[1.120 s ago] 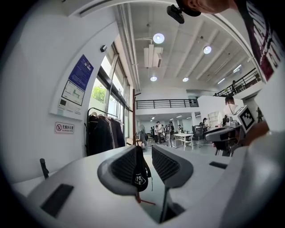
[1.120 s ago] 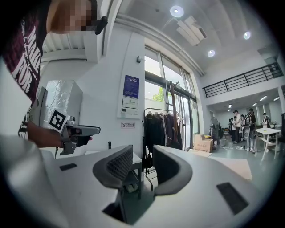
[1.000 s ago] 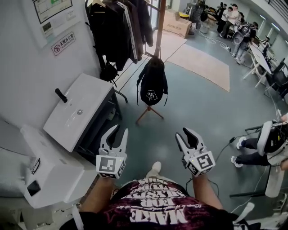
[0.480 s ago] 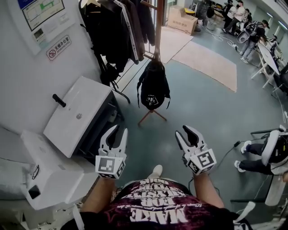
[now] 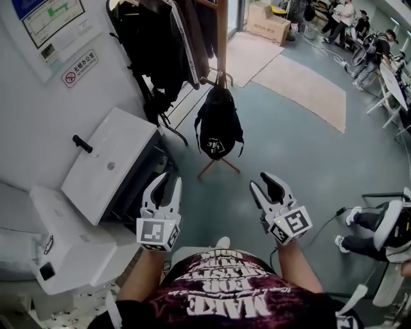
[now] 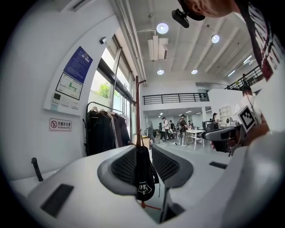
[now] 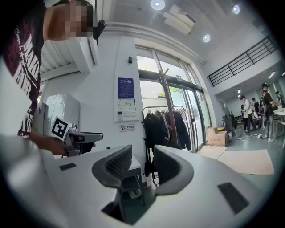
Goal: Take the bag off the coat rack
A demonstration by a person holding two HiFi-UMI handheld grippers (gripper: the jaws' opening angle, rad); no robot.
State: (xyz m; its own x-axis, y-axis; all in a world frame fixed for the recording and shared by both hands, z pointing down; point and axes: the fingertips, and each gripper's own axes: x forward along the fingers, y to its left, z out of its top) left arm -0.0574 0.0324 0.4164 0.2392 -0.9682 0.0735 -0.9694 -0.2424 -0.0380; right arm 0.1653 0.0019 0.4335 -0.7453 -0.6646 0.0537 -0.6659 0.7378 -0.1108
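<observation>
Facing the coat rack (image 5: 222,38) in a large hall, I hold my left claw (image 5: 169,185) and my right claw (image 5: 262,186) level and side by side in front of me, both pointing at the rack. The left claw's jaws stand apart with nothing between the pads. Its own view frames the black bag (image 5: 218,125) in the gap, far ahead and untouched. The right claw's jaws have just been opening and now stand wide, likewise with nothing in them; past their gap lies the foot of a garment rail (image 5: 160,45) hung with dark coats. The black bag hangs by its top loop from a hook (image 5: 221,80) partway down the rack's wooden upright. It is clear of the blue-green floor (image 5: 289,148), above the rack's splayed feet (image 5: 218,168), and well apart from both claws. To my left a white cabinet (image 5: 109,164) with a black handle (image 5: 81,142) stands against the wall, below a prohibition sign (image 5: 79,60). Beyond the rack lie pale floor mats (image 5: 302,90) and a cardboard box (image 5: 270,19). People (image 5: 376,48) stand at the far end.
</observation>
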